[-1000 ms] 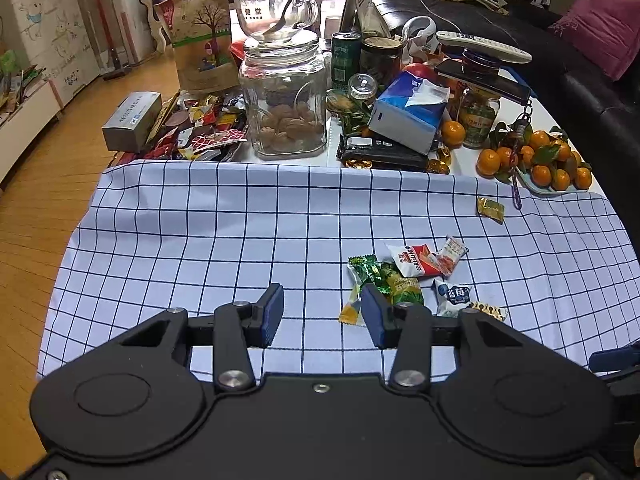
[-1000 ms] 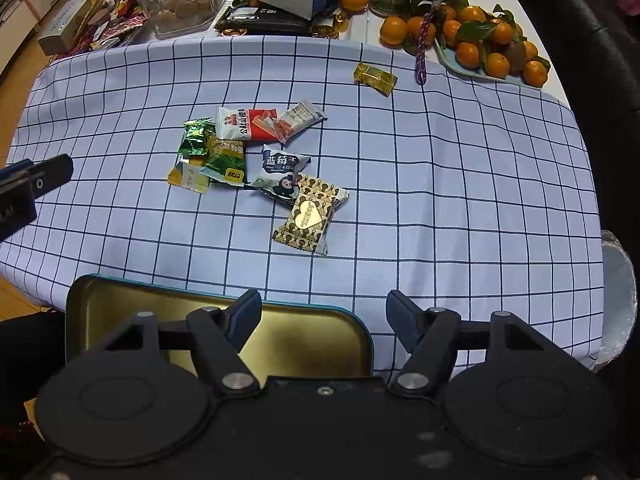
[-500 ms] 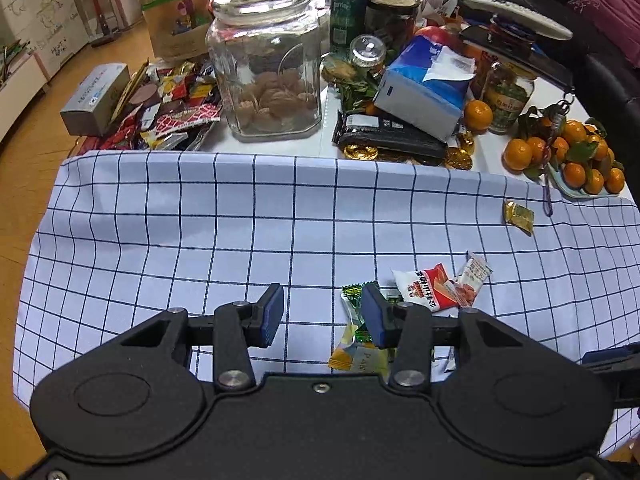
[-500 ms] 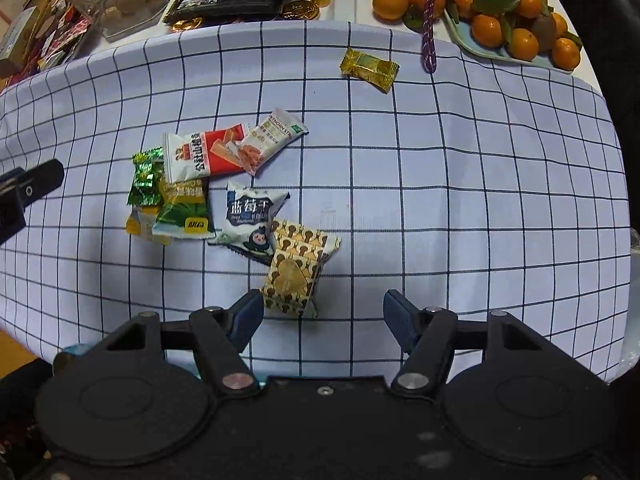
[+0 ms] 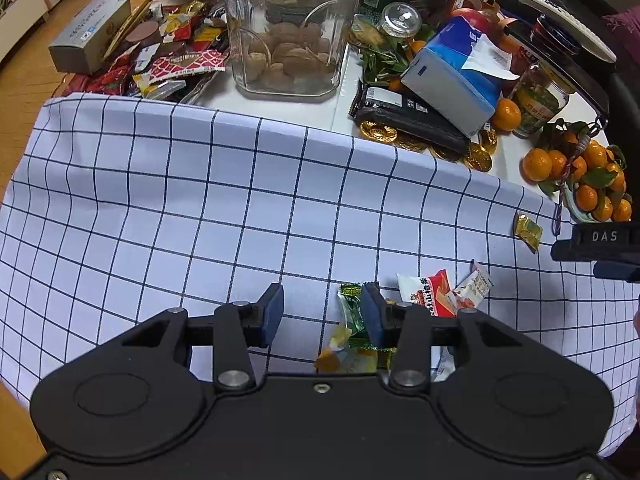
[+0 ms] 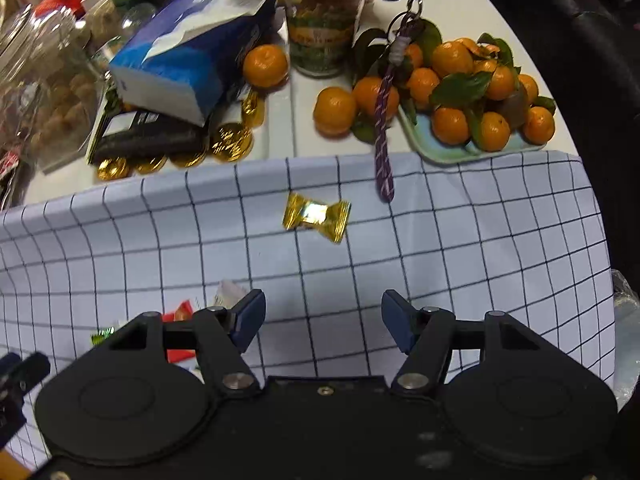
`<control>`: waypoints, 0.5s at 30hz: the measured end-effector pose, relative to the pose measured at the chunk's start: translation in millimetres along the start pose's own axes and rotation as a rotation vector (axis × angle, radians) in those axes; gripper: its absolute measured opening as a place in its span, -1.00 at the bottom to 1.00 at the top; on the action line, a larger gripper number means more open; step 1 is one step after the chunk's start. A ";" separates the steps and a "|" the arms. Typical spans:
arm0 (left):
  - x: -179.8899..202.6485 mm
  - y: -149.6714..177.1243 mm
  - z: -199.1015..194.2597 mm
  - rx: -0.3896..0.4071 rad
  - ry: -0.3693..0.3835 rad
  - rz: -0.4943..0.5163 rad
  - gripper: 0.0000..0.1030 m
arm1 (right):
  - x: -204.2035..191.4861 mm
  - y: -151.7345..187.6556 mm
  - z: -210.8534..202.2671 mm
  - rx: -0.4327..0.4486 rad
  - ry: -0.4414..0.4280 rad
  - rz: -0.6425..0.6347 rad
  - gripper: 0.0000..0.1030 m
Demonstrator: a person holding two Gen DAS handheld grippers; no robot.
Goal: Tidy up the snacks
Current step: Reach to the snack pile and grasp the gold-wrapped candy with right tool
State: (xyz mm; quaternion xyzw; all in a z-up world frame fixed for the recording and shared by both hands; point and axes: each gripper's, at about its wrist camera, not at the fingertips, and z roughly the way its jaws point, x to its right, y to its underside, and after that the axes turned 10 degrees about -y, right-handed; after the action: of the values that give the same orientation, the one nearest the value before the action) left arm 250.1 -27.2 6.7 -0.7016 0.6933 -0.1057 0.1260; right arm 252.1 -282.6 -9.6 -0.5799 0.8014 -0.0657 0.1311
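L gripper (image 5: 320, 314) is pointing steeply down over the checked cloth (image 5: 200, 208), jaws standing apart w/ bare cloth between the pads, gripping nothing. Its right pad is sitting just over the green candy (image 5: 350, 308), which is lying w/ its long axis running away from the camera, one twisted end pointing toward the far table clutter. A yellow wrapper (image 5: 340, 356) is lying just nearer, partly hidden under the gripper body. Beside the green one, to the right, the red-white packet (image 5: 426, 290) is lying flat, touching a smaller white packet (image 5: 474, 286) that is angling up-right, long axis diagonal.

R gripper (image 6: 323, 320) is also pointing down over the cloth, jaws apart and just been closing a bit, nothing between them, only cloth squares. The gold candy (image 6: 316, 216) is lying alone on the cloth well ahead of the pads, apart from the other snacks, long axis running left-right w/ a slight tilt, right twist end lower. A purple cord (image 6: 383, 120) is hanging onto the cloth near it. In the right view the red-white packet is peeking out behind the left finger; too blurred to tell more.

Beyond the cloth edge: glass jar (image 5: 286, 28) w/ walnuts, tissue box (image 6: 192, 52), gold coins (image 6: 230, 140), tangerines (image 6: 472, 92) on a tray.
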 end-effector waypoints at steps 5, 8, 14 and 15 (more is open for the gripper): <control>-3.2 -4.1 9.9 -0.057 0.034 -0.047 0.00 | 13.5 -18.1 2.5 0.030 -0.037 0.058 0.28; -2.3 -4.3 14.2 -0.066 0.021 -0.060 -0.01 | 18.2 -21.8 9.5 0.031 -0.115 0.138 0.28; 2.5 -2.1 18.9 -0.073 0.020 -0.037 -0.01 | 17.8 -25.4 40.6 0.008 -0.164 0.253 0.26; 3.1 -1.9 19.2 -0.074 0.021 -0.035 -0.01 | 17.7 -25.6 45.2 0.009 -0.155 0.264 0.26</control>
State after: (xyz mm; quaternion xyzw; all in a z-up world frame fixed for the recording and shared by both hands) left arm 258.1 -29.7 -10.9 -0.7167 0.6856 -0.0896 0.0907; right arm 283.1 -305.5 -48.7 -0.4723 0.8578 -0.0062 0.2027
